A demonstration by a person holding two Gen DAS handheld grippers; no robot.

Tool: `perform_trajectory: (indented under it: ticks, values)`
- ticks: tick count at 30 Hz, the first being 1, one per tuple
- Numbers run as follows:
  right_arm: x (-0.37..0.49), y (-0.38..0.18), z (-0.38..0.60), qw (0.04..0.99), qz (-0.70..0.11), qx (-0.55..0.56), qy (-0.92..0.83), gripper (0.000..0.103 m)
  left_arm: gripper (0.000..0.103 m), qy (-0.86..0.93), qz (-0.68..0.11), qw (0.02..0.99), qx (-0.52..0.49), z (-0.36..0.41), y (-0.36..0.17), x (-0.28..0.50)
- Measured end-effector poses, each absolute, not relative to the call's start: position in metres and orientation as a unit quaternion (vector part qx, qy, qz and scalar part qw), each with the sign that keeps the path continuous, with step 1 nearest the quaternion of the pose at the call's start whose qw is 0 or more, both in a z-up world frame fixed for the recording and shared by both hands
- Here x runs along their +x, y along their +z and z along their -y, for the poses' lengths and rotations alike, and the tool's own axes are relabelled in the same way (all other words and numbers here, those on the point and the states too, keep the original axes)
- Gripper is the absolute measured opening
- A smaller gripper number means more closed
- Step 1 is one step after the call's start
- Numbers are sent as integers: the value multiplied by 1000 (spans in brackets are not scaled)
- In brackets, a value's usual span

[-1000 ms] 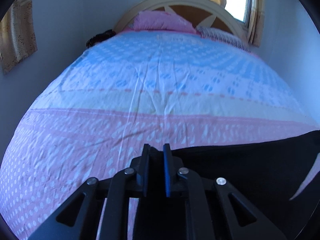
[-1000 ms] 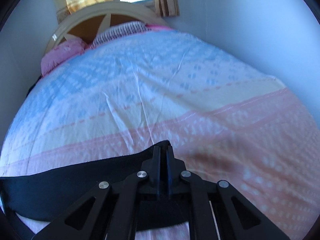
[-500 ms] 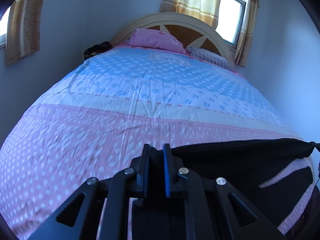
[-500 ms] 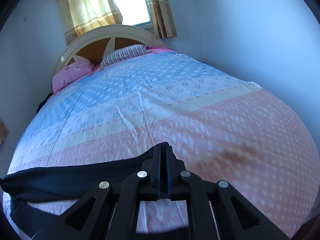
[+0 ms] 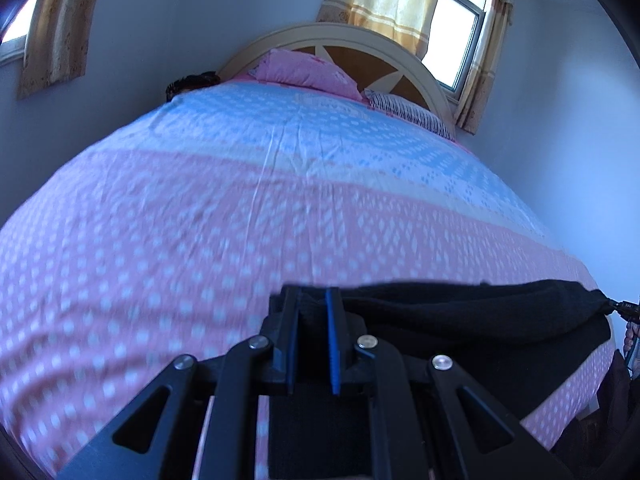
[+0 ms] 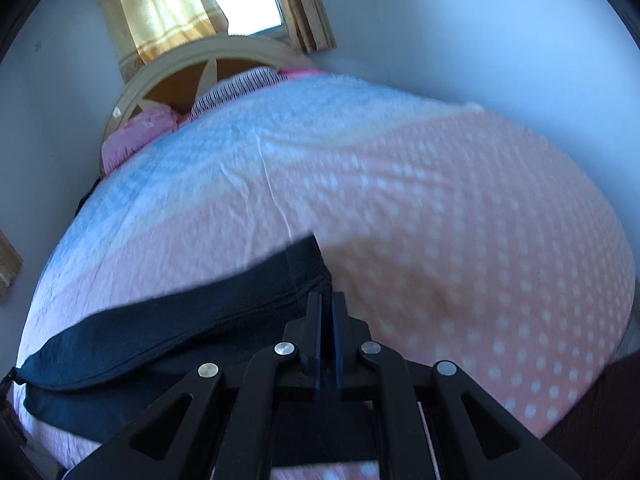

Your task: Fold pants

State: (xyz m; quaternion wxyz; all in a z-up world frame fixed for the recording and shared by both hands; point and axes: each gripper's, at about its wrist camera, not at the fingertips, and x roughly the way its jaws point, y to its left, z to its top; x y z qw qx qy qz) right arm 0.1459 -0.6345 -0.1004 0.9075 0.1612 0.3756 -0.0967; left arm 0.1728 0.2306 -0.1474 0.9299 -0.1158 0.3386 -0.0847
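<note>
Black pants [image 5: 460, 320] are hanging stretched over a pink-dotted bed [image 5: 160, 240], both the left gripper [image 5: 312, 300] and the right gripper [image 6: 326, 304] pinching one edge.

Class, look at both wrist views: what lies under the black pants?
Under the black pants lies the pink dotted bedsheet, showing beyond their edges. Both grippers, left and right, pinch the cloth. Whatever the sheet carries directly beneath the fabric is covered.
</note>
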Motion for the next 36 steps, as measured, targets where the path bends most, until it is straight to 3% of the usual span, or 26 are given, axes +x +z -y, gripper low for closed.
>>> perform_trajectory:
  ticks: [3,5,6,7,14,20,26,28,29,30,31,36]
  values:
    - [140,-110,629,905,-389,142,-99,6,13,-82,-346,929,-106,-229,-160,166]
    - [136,-107,621,904,-395,113,-117,20,13,-81,-344,930,-105,-228,-163,163]
    - [130,-101,616,907,-389,93,-132,36,13,-80,-342,930,-103,-228,-163,162]
    - [123,-90,609,913,-376,73,-140,45,13,-80,-341,931,-102,-228,-163,161]
    - [103,-43,488,941,-329,-71,-26,45,13,-81,-340,933,-87,-226,-163,161]
    - [119,-94,343,899,-365,-209,125,45,13,-78,-336,936,-68,-224,-162,159]
    - [139,-140,273,856,-383,-308,158,45,13,-80,-332,939,-37,-220,-160,162]
    - [144,-143,269,857,-375,-315,161,44,13,-83,-329,940,-32,-220,-159,163]
    - [147,-142,268,857,-377,-310,163,39,13,-85,-328,940,-32,-220,-158,164]
    - [150,-139,268,858,-383,-299,165,9,13,-88,-324,941,-33,-222,-155,165]
    - [150,-135,269,862,-381,-291,163,3,13,-91,-319,943,-34,-223,-152,164]
    - [131,-102,272,881,-351,-269,168,2,13,-121,-272,953,-51,-234,-125,145]
